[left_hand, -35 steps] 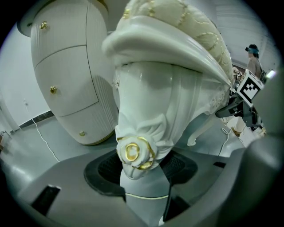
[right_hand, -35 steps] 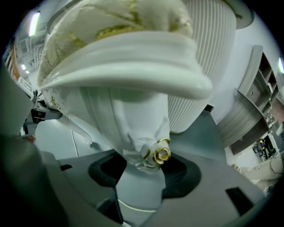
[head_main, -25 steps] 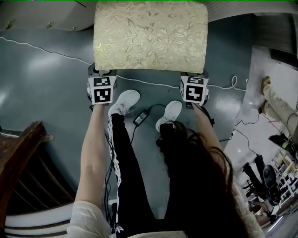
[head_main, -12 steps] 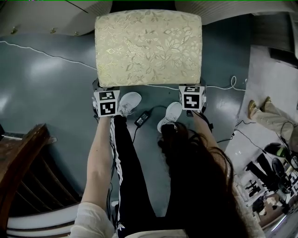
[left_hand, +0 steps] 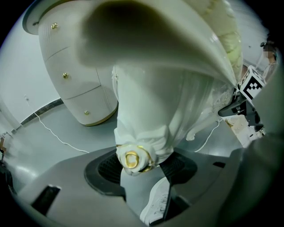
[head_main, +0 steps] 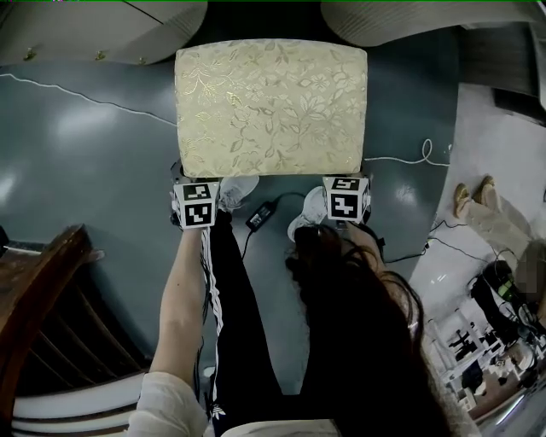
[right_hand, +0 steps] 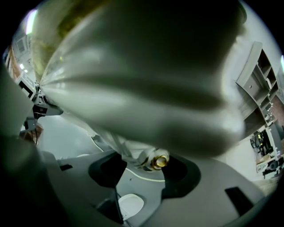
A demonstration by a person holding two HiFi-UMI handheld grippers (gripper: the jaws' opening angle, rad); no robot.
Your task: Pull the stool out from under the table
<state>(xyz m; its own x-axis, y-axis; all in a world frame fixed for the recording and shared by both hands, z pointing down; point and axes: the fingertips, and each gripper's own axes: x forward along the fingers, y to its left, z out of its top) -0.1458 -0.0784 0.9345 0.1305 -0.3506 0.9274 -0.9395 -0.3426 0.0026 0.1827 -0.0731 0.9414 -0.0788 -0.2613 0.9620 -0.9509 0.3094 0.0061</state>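
The stool (head_main: 271, 107) has a cream cushion with a gold leaf pattern and white carved legs ending in gold feet. In the head view it stands on the grey floor just ahead of the person's shoes (head_main: 239, 189). My left gripper (head_main: 196, 203) is at its near left corner, and my right gripper (head_main: 345, 198) at its near right corner. The left gripper (left_hand: 142, 167) is shut on the front left leg (left_hand: 146, 124), just above the gold foot. The right gripper (right_hand: 142, 170) is shut on the front right leg (right_hand: 151, 158). The seat edge hides both sets of jaws in the head view.
A white dressing table (head_main: 102, 26) with gold knobs (left_hand: 65, 76) stands behind the stool. A white cable (head_main: 77, 94) and a black power adapter (head_main: 258, 215) lie on the floor. A dark wooden chair (head_main: 43, 290) is at lower left. Another person's feet (head_main: 473, 201) are at right.
The stool has slid toward the person, and more of its seat shows clear of the table. Both grippers have moved back with it, closer to the shoes.
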